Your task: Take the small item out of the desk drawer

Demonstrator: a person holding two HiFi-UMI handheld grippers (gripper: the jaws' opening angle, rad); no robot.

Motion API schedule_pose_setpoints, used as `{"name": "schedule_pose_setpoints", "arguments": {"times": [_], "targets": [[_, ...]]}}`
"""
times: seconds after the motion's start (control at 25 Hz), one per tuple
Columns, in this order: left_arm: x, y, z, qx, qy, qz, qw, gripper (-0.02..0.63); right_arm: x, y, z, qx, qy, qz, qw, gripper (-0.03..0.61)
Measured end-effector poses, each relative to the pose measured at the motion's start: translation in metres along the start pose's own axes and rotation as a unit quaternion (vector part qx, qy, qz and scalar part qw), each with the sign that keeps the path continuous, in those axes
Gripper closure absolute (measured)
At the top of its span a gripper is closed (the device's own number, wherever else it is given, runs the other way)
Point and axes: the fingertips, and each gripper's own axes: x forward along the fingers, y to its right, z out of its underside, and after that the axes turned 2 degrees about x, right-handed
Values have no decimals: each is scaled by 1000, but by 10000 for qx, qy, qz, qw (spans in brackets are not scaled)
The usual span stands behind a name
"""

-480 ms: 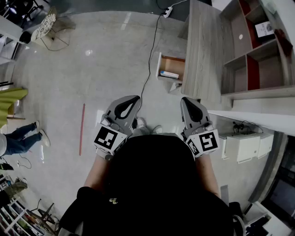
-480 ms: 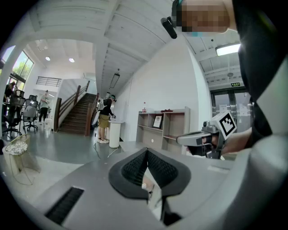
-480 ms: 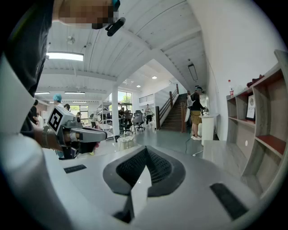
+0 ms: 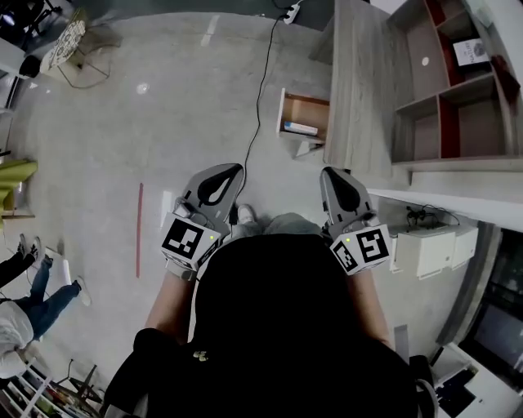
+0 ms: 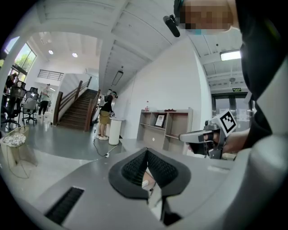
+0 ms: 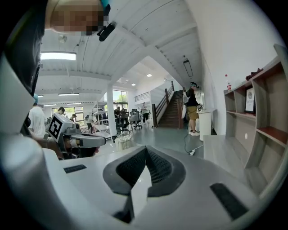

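Observation:
The wooden desk (image 4: 359, 90) stands at the upper right of the head view, and its drawer (image 4: 304, 107) is pulled open toward the floor side. Inside lies a small white and blue item (image 4: 300, 129). Both grippers are held side by side before the person's chest, well short of the drawer. My left gripper (image 4: 231, 173) (image 5: 146, 150) is shut with nothing between its pads. My right gripper (image 4: 328, 175) (image 6: 146, 149) is shut too and holds nothing. Each gripper view shows the other gripper level beside it.
A black cable (image 4: 260, 98) runs over the grey floor from a power strip (image 4: 292, 11) toward my feet. A shelf unit (image 4: 458, 82) sits on the desk, with a white cabinet (image 4: 429, 249) beside it. A red strip (image 4: 138, 229) lies on the floor. Bystanders (image 4: 24, 286) stand left.
Both grippers stay shut and level before the chest. The desk and open drawer have slid slightly up in the head view. The bystander at the left has walked on.

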Motion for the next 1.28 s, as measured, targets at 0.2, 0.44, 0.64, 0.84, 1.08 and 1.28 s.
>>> {"name": "schedule_pose_setpoints", "arguments": {"times": [0.2, 0.44, 0.64, 0.84, 1.08, 1.28], "targets": [[7, -8, 15, -148, -115, 30, 9998, 604, 11, 16, -3, 126, -7, 103, 9999, 581], [43, -20, 17, -160, -248, -51, 9995, 604, 36, 53, -5, 214, -56, -19, 9998, 581], [101, -27, 13, -186, -341, -284, 9988, 604, 63, 111, -9, 131, -118, -309, 9994, 581], [144, -28, 5, -241, -475, -547, 9971, 604, 77, 152, -18, 112, -195, -621, 9978, 581], [201, -24, 7, -310, -679, -758, 9943, 604, 90, 206, -18, 74, -285, -903, 9955, 581], [239, -15, 16, -232, -919, -807, 9922, 604, 90, 238, -11, 281, -357, -1000, 9939, 581]]}}
